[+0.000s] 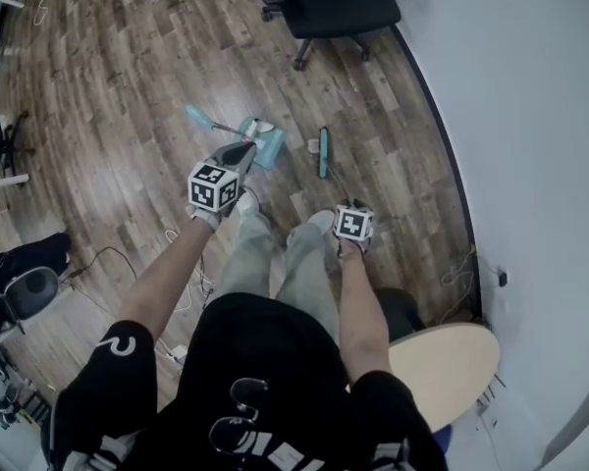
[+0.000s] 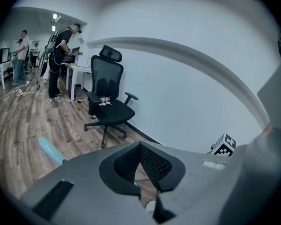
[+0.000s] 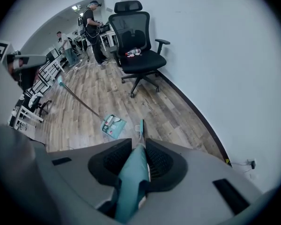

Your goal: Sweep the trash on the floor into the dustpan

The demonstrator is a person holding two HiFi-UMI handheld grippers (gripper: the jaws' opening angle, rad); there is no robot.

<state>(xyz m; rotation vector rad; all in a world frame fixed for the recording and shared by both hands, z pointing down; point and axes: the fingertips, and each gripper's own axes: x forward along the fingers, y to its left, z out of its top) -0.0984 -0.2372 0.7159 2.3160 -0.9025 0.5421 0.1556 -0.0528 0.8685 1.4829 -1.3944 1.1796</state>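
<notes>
The teal dustpan (image 1: pixel 267 145) lies on the wood floor ahead of my feet, its long handle (image 1: pixel 198 118) slanting back left. Small white and pink bits lie in the dustpan (image 3: pixel 113 126). The broom head (image 1: pixel 323 153) rests on the floor just right of it, with a small white scrap (image 1: pixel 313 146) between them. My right gripper (image 1: pixel 347 205) is shut on the teal broom handle (image 3: pixel 131 177), which runs down to the broom head (image 3: pixel 141 127). My left gripper (image 1: pixel 242 151) hovers near the dustpan, its jaws shut with nothing between them (image 2: pixel 141 146). The dustpan handle's tip (image 2: pixel 50 149) lies apart from it.
A black office chair (image 1: pixel 326 3) stands ahead near the white wall (image 1: pixel 530 116), which runs along the right with a dark baseboard (image 1: pixel 442 140). Cables (image 1: pixel 182 263) trail on the floor at left. A round wooden tabletop (image 1: pixel 447 361) is behind right. People stand at desks (image 2: pixel 61 36) far off.
</notes>
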